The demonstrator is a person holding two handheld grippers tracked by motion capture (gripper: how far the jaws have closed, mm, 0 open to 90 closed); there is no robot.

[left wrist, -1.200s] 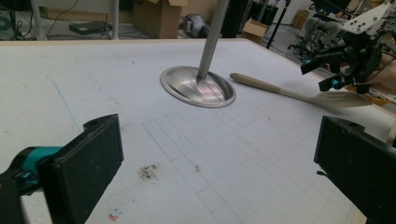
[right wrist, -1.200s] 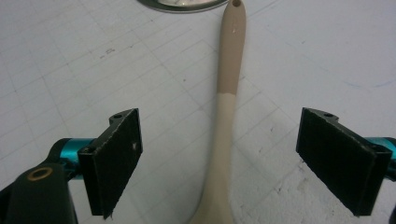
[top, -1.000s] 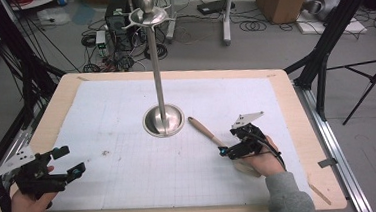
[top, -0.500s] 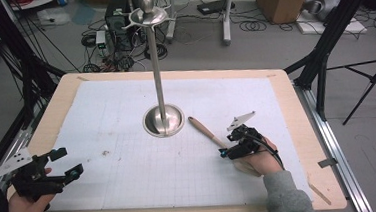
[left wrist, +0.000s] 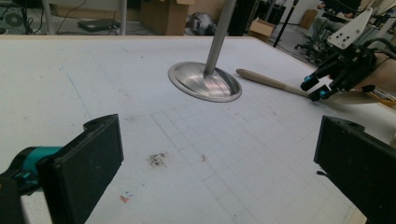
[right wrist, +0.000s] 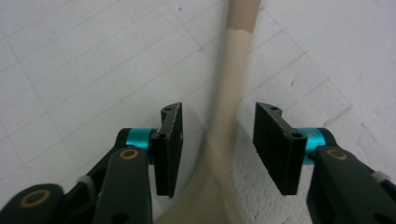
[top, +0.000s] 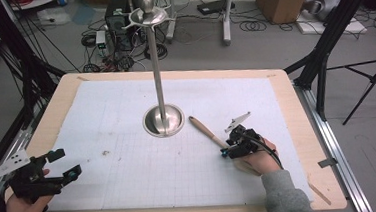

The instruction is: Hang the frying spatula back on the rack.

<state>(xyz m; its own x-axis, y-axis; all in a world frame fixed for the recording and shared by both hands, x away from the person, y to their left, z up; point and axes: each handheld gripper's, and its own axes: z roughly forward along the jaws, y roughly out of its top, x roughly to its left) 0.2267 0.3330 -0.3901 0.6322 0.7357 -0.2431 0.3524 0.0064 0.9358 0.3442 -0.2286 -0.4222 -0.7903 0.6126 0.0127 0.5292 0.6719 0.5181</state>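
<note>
A wooden spatula [top: 203, 129] lies on the white grid mat [top: 131, 180], its handle pointing toward the metal stand [top: 163, 120]. My right gripper [top: 224, 152] is low over the spatula's thin neck [right wrist: 233, 84]. In the right gripper view [right wrist: 218, 140] the jaws straddle that neck and have just been closing. A gap still shows on each side, so the pads do not press on it. My left gripper [top: 65, 162] rests near the front left corner, wide open [left wrist: 219, 161] with nothing between its jaws. From there I see the spatula [left wrist: 266, 80] and the right gripper [left wrist: 314, 88] farther off.
The stand's round base [left wrist: 205, 84] and tall pole [top: 156, 63] occupy the mat's middle. A dark smudge [left wrist: 158, 159] marks the mat. The wooden table edge [top: 326, 176] frames the mat; cables, boxes and tripod legs lie on the floor beyond.
The right gripper's jaws have drawn closer together around the spatula's neck, and the hand shifted slightly. The left hand and its gripper have stayed where they were.
</note>
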